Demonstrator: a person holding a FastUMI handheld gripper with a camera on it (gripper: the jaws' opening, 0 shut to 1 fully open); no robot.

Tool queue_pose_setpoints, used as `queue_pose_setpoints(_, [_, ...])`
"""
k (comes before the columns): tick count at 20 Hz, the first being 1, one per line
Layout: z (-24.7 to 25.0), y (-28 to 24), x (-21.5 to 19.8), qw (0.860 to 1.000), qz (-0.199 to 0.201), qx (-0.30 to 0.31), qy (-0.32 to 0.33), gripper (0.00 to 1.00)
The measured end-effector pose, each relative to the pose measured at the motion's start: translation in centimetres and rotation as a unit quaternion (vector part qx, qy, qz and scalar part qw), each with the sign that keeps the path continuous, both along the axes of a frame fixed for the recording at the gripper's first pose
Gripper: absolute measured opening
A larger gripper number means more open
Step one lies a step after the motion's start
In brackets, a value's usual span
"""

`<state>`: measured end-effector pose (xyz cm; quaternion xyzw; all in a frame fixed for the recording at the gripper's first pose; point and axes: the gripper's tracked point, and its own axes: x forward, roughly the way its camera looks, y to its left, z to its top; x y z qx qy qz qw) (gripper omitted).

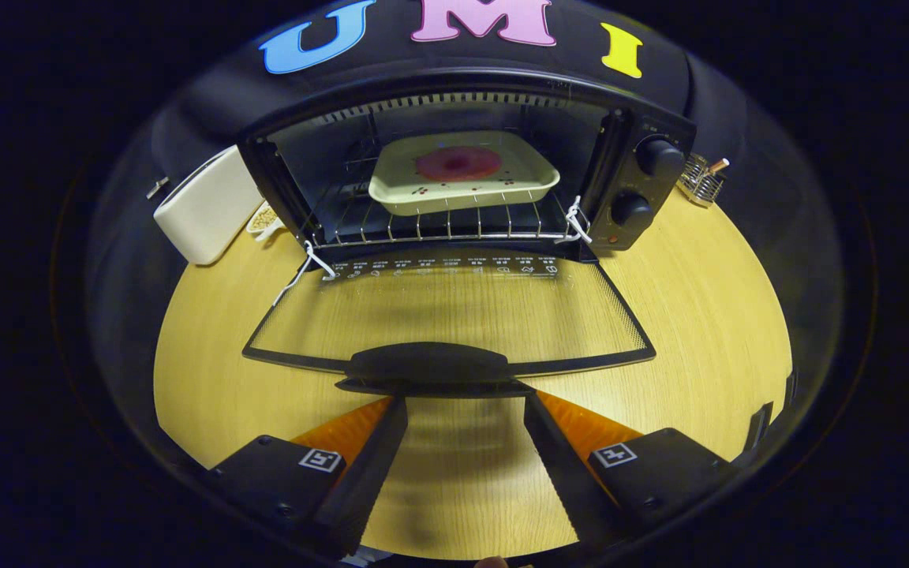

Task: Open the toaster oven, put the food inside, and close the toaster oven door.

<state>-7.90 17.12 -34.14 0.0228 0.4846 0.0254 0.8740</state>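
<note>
Your gripper (462,398) is spread wide and grasps nothing, fingertips just short of the door handle (428,364). The door (454,312) lies flat open; the food tray (464,180) sits on the oven rack (439,229). Only closing remains

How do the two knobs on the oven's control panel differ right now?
The upper knob looks larger and sits near the panel's top; the lower knob looks smaller and sits below it, just above a small orange light. Both are black, round and on the toaster oven. The tongs are open at the door handle.
</note>
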Motion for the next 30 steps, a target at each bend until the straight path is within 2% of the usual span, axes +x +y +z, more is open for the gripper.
queue_pose_setpoints(5, [2.5, 0.0, 0.3, 0.999, 0.007, 0.010, -0.040, 0.98])
queue_pose_setpoints(8, [4.7, 0.0, 0.8, 0.997, -0.003, 0.022, -0.071, 0.99])
queue_pose_setpoints(19, [12.1, 0.0, 5.7, 0.986, -0.007, 0.024, -0.163, 0.99])
queue_pose_setpoints(24, [15.9, -1.9, 5.8, 0.973, -0.003, 0.023, -0.231, 0.99])
queue_pose_setpoints(30, [23.4, -7.3, 6.0, 0.948, -0.020, 0.015, -0.316, 0.98])
